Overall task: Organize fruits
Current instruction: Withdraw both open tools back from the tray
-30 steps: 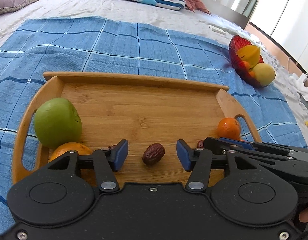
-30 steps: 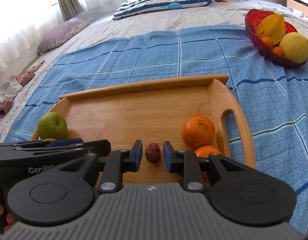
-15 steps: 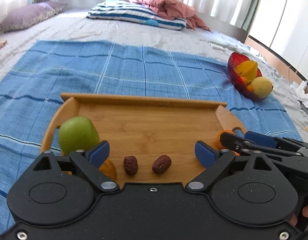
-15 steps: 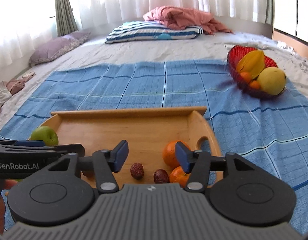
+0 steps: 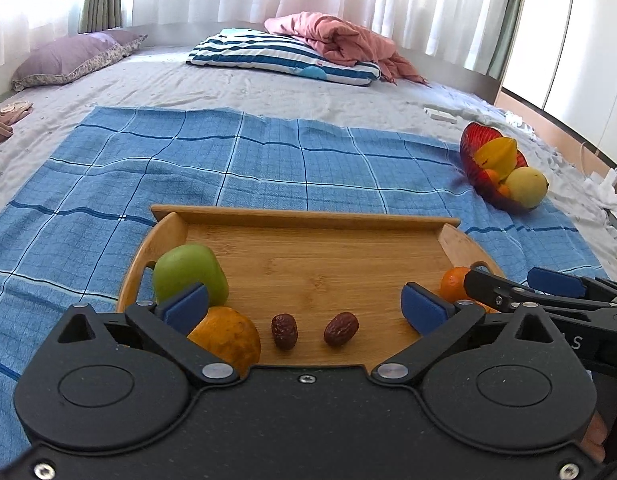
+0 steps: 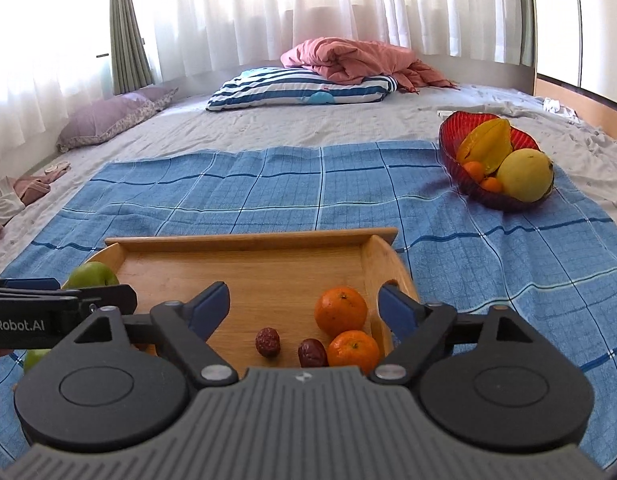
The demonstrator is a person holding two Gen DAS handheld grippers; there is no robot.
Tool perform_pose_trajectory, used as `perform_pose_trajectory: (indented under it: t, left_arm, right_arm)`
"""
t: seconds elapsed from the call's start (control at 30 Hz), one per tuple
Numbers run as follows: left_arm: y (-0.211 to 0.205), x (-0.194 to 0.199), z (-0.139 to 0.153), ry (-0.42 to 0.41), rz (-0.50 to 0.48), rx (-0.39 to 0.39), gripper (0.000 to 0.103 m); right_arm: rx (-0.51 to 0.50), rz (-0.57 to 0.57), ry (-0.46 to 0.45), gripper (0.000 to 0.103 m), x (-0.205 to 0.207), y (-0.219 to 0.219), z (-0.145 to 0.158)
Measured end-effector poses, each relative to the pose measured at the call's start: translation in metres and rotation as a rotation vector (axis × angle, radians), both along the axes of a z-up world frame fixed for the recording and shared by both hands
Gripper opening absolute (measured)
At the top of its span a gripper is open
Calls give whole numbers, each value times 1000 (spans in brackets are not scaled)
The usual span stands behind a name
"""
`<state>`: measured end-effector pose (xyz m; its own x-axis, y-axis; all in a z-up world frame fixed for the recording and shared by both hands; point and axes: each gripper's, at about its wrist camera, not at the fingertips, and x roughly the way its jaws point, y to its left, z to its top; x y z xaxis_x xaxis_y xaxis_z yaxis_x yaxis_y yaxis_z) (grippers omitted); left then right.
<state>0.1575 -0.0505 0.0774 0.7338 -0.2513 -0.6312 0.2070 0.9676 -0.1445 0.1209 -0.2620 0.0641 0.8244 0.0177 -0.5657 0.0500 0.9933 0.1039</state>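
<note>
A wooden tray (image 5: pixel 308 216) (image 6: pixel 252 238) lies on a blue checked cloth (image 5: pixel 268 160). On it are a green apple (image 5: pixel 188 270) (image 6: pixel 93 274), an orange (image 5: pixel 228 338), two dark red dates (image 5: pixel 284 331) (image 5: pixel 341 328) (image 6: pixel 267 342) (image 6: pixel 312 353) and two mandarins (image 6: pixel 340 310) (image 6: pixel 353 351). My left gripper (image 5: pixel 304 306) is open and empty, raised above the tray's near edge. My right gripper (image 6: pixel 304 306) is open and empty, raised above the mandarins and dates.
A red glass bowl (image 5: pixel 470 148) (image 6: pixel 448 136) with a starfruit (image 6: pixel 488 146), a yellow pear (image 6: pixel 526 174) and small mandarins stands at the right edge of the cloth. Pillows and a pink blanket (image 6: pixel 348 62) lie at the far end of the bed.
Both grippers have opened wide, risen and pulled back from the tray. The date each one was around now lies free on the tray.
</note>
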Motion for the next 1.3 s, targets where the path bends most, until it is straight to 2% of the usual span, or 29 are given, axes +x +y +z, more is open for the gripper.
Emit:
perform_pose_trajectory:
  t: [0.27,0.8,1.3]
  left_arm:
    - [5,-14,-2,-19,-14,14,103]
    - [14,-49,-1,-85,-35,34,103]
    - [25,-78,-13,-95,-21,20,103]
  right_arm:
    - [11,-1,-29,100,-16,0,0]
    - [-19,11,-94,103,-51,7,0]
    - [-26,-13,-115,103,-77,11,-14]
